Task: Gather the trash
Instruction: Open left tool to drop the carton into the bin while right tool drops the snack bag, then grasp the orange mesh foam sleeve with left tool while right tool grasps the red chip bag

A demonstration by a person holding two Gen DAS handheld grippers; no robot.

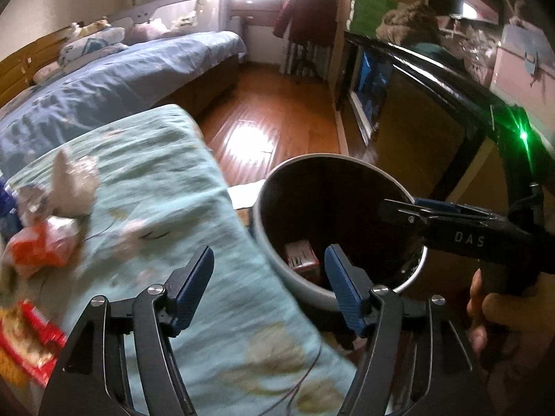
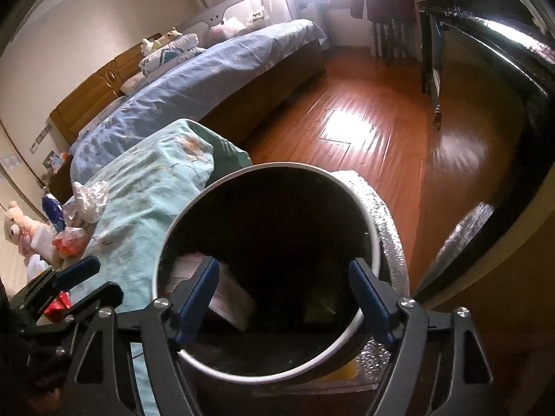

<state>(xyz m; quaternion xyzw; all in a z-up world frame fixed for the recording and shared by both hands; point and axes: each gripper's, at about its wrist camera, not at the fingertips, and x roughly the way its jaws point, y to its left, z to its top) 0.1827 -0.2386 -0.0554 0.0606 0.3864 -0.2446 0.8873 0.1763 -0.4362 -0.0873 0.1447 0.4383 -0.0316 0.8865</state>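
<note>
Both claws empty, jaws apart. Right claw hangs over the bin. Remaining trash, the crumpled wrappers, lies on the table, left of the left claw, the nearer one.

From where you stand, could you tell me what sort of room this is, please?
Most likely a home bedroom. A bed with a blue duvet and pillows runs along the wall, a stuffed teddy sits in the corner, and a coat hangs beside the window.
</note>
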